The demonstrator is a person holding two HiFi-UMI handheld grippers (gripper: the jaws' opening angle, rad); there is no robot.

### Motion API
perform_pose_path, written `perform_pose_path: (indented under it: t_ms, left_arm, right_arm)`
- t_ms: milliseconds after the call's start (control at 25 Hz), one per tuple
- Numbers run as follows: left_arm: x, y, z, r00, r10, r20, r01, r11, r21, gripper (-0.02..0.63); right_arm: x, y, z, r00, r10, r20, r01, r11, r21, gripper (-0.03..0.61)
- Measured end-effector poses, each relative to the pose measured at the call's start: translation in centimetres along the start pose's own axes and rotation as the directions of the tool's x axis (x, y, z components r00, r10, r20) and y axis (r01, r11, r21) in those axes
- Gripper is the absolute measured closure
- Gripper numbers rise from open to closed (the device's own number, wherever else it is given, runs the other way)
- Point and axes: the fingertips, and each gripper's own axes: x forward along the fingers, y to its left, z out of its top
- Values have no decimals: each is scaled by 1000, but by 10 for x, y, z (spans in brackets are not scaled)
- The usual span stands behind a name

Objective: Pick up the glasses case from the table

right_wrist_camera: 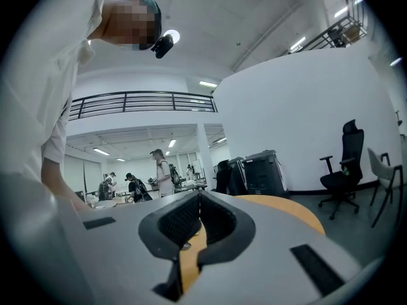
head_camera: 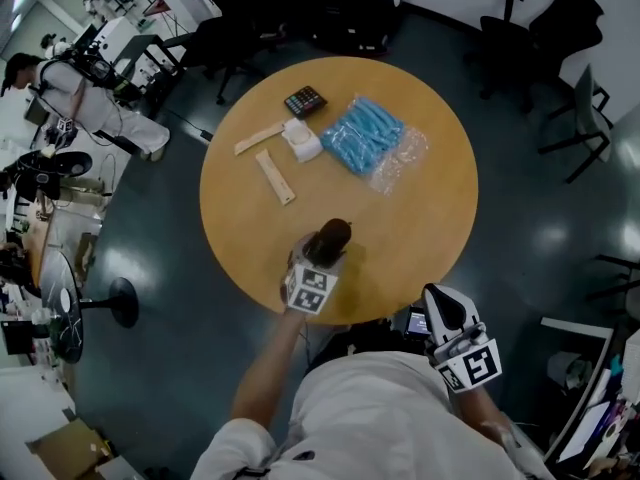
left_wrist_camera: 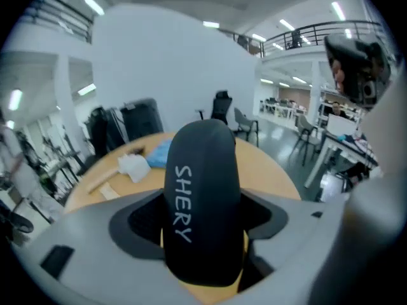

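Left gripper (head_camera: 315, 260): jaws spread wide and straddling the black glasses case (head_camera: 331, 235) end-on, likely lining up a grip; pads apparently not pressing. Case sits at 6 o'clock on the table (head_camera: 430, 228). Right gripper (head_camera: 443, 306): jaws pressed together, empty, parked clear at 5 o'clock.

The person wears a white shirt (head_camera: 375, 413) with short sleeves. The left gripper (head_camera: 322, 250) and the right gripper (head_camera: 436, 298) have smooth grey bodies. Their jaws are dark and bumpy inside. Each carries a white cube with black square marks, the left cube (head_camera: 310, 288) and the right cube (head_camera: 470, 364).
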Motion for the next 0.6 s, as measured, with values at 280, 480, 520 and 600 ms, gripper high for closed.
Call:
perform_pose_path:
  t_ms: [280, 480, 520, 600]
  left_arm:
    - [-195, -24, 122, 794, 262, 548, -167, 962, -218, 268]
    - [-213, -52, 117, 783, 266, 563, -121, 952, -280, 268]
    - [-217, -54, 118, 779, 265, 568, -120, 953, -279, 268]
    - [-221, -53, 121, 771, 264, 580, -125, 955, -268, 268]
  right_arm:
    - [14, 19, 29, 996, -22, 91, 26, 998, -48, 561]
    - [26, 37, 26, 997, -27, 74, 33, 996, -78, 561]
    - [27, 39, 26, 997, -28, 71, 34, 996, -88, 562]
    - [28, 39, 25, 997, -35, 68, 42, 994, -97, 562]
